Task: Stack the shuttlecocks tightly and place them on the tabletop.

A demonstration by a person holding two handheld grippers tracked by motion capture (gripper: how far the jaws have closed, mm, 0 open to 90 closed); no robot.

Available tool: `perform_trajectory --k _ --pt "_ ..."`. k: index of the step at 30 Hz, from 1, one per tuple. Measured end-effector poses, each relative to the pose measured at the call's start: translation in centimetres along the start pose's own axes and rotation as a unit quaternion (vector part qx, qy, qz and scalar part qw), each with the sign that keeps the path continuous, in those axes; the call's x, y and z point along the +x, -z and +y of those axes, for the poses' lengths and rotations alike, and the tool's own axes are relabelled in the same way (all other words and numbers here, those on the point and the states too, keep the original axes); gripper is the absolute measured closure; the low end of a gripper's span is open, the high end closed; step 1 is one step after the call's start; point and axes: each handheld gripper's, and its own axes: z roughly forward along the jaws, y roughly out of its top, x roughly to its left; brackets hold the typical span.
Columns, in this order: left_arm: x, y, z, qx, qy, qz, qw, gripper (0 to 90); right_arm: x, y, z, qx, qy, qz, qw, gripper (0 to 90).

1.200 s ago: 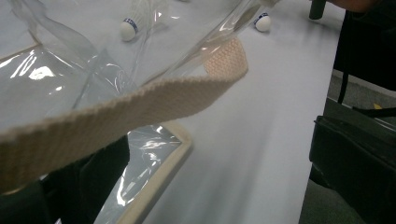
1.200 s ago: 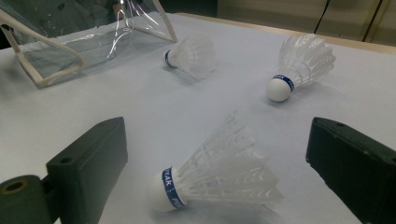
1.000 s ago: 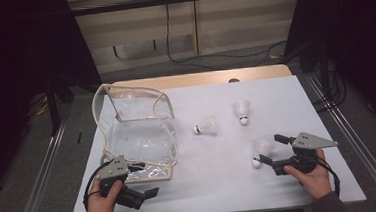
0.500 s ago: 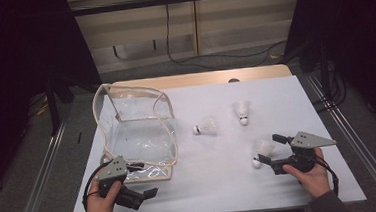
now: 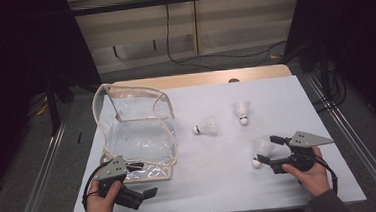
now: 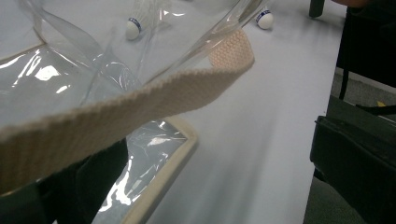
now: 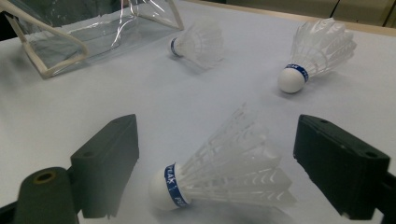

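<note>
The work looks to be at its start: three shuttlecocks are lying on the counter (image 5: 296, 103) and none is sitting inside the clear bag (image 5: 138, 139) yet, so all three seem left to go in.

The right gripper (image 7: 215, 163) is resting low on the counter with its jaws standing wide on either side of the nearest shuttlecock (image 7: 224, 172). They have just been closing a little, but neither pad is touching the feathers yet. That shuttlecock is lying on its side, its round white cork tip with a blue band pointing toward the left jaw.

The left gripper (image 5: 130, 166) is gripping the bag's cream woven strap (image 6: 116, 121) at the near corner, apparently holding the mouth up; how wide its jaws are standing I cannot tell.

The bag is a soft, glossy, see-through plastic, creased and throwing highlights, edged in ribbed cream webbing. The second shuttlecock (image 5: 206, 128) is lying just beside the bag, the third (image 5: 242, 111) farther out. The feather skirts are thin, white and stiff, flaring into cones.
</note>
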Motion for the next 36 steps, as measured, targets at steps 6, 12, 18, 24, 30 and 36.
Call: perform_trajectory --k 6,12,18,24,30,36 --pt "0.0 0.0 0.0 -0.001 0.0 0.0 1.0 4.0 0.1 -0.2 -0.1 0.011 0.004 0.01 0.9999 22.7" --pt "0.0 -0.1 0.0 -0.002 0.001 -0.001 1.0 3.9 0.1 -0.1 -0.1 0.025 0.002 0.017 0.9995 35.2" --pt "-0.1 -0.1 0.0 -0.002 0.001 -0.001 1.0 3.7 0.0 0.2 -0.3 0.052 -0.014 0.032 0.998 57.1" --pt "-0.1 -0.1 0.0 -0.001 0.0 -0.002 1.0 3.7 -0.2 0.7 -0.2 0.057 -0.047 0.066 0.995 82.3" --pt "-0.1 -0.2 0.0 -0.004 0.002 -0.003 1.0 3.7 -0.1 0.9 0.1 0.052 -0.062 0.076 0.9938 88.9" --pt "-0.2 -0.2 0.0 -0.005 0.002 -0.003 1.0 3.7 -0.1 0.9 0.4 0.043 -0.065 0.071 0.9945 89.2"
